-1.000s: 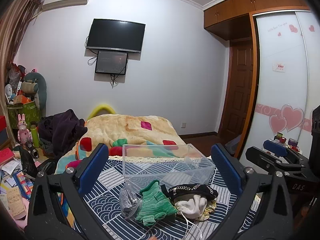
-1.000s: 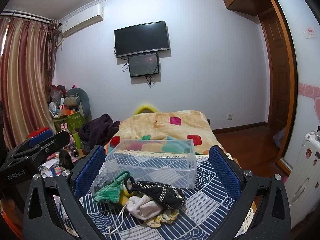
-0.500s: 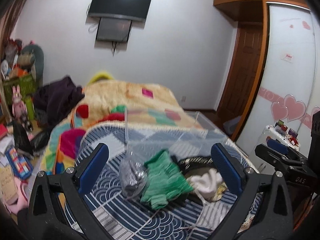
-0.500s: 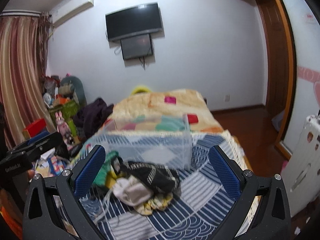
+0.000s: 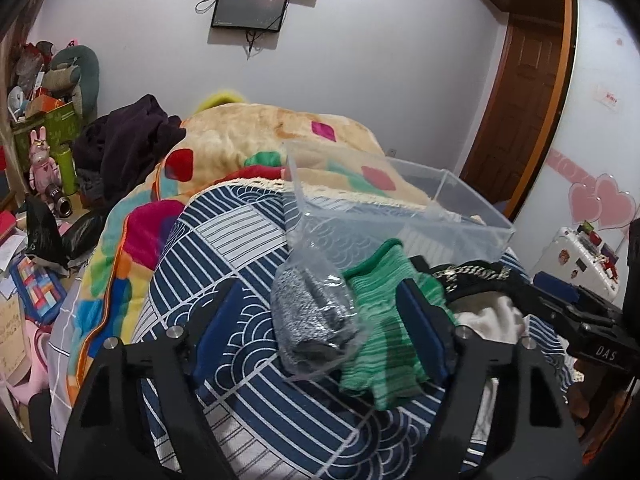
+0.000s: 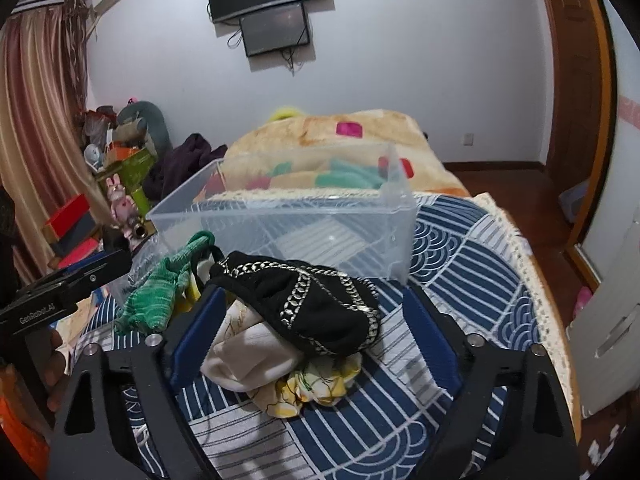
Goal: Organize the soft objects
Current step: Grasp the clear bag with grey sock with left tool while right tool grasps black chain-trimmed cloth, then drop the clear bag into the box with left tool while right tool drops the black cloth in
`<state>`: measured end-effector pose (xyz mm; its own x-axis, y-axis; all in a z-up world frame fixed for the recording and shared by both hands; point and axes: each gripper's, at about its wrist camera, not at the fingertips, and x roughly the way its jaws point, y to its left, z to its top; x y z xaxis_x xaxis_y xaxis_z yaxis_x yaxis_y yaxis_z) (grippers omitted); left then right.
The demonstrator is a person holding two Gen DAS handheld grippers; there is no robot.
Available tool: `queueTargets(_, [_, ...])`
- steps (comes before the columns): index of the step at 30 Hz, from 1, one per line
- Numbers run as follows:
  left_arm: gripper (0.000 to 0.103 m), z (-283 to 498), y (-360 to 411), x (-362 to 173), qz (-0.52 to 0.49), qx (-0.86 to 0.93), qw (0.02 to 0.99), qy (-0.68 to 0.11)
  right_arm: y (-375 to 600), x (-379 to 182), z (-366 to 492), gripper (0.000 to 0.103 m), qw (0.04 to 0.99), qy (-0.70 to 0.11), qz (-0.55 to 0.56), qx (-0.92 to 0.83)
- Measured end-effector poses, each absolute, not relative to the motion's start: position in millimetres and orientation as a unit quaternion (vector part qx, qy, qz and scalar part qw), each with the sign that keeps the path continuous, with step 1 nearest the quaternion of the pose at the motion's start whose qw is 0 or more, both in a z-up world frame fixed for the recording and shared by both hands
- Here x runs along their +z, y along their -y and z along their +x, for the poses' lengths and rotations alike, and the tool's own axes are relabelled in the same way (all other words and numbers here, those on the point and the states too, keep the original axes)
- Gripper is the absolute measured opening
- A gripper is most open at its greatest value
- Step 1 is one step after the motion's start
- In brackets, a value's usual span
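**A:** Grippers first — how do they stand?

**B:** My left hand-held gripper (image 5: pixel 320 332) is spread wide, its blue pads on either side of a clear plastic bag (image 5: pixel 316 320) with grey fabric inside; I can't tell whether either pad touches the bag. The right pad sits over the green knitted glove (image 5: pixel 384 344) lying just beside the bag. My right hand-held gripper (image 6: pixel 314 328) is spread as well, framing the black cloth with silver chain trim (image 6: pixel 308 300), which lies on top of a white garment (image 6: pixel 248 356) and a yellow patterned cloth (image 6: pixel 316 384).

**A:** And the rest of the soft things?

**B:** All in one heap on the blue-and-white wave-patterned bedspread (image 6: pixel 460 260). In the right wrist view the green glove is at the left of the heap, next to the black cloth.

**A:** The container?

**B:** A clear plastic bin (image 6: pixel 288 220) stands upright on the bedspread just behind the heap; I see nothing inside it but the pattern showing through.

**A:** Farther out?

**B:** A beige blanket with coloured patches (image 5: pixel 248 136) beyond the bin, a dark garment (image 5: pixel 124 148) bunched at its left, and two screens (image 6: pixel 272 8) on the wall.
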<state>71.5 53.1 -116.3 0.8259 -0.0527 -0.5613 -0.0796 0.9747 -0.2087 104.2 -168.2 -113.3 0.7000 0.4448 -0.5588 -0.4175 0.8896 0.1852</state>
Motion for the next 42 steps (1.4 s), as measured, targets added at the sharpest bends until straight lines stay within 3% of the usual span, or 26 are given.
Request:
queueTargets(1, [0.071, 72.7, -54.3, -118.6, -0.114, 0.01, 0.948, -0.298, 166.7, -113.9, 105.2, 0.083, 0.92, -0.312, 0.021, 0.237])
queueTargets(3, [0.068, 75.3, -58.6, -123.9, -0.119, 0.021, 0.945, -0.302, 162.6, -114.2, 108.5, 0.065, 0.918, -0.316, 0.02, 0.24])
queueTargets(7, [0.065, 77.9, -64.9, -132.9, -0.13, 0.034, 0.941, -0.311, 160.7, -118.2, 116.8, 0.054, 0.905, -0.334, 0.034, 0.26])
queueTargets(10, [0.049, 81.9, -62.6, -140.1, -0.126, 0.02, 0.938, -0.324, 163.8, -120.5, 120.9, 0.045, 0.902, -0.34, 0.044, 0.262])
queueTargets(11, [0.038, 83.4, -60.7, -142.6, -0.126, 0.008, 0.936, -0.329, 164.9, -122.0, 122.3, 0.036, 0.9, -0.344, 0.049, 0.263])
queueTargets(16, [0.03, 79.6, -43.4, -142.0, -0.086, 0.002, 0.943, -0.323, 171.7, -123.7, 122.4, 0.021, 0.895, -0.349, 0.077, 0.268])
queueTargets(31, [0.028, 53.4, -43.9, -91.7, -0.076, -0.004, 0.962, -0.262, 195.2, -77.8, 98.2, 0.018, 0.922, -0.271, 0.095, 0.26])
queueTargets(42, [0.028, 92.2, -45.2, -59.7, -0.07, -0.021, 0.97, -0.23, 179.9, -52.2, 122.5, 0.018, 0.937, -0.225, 0.063, 0.261])
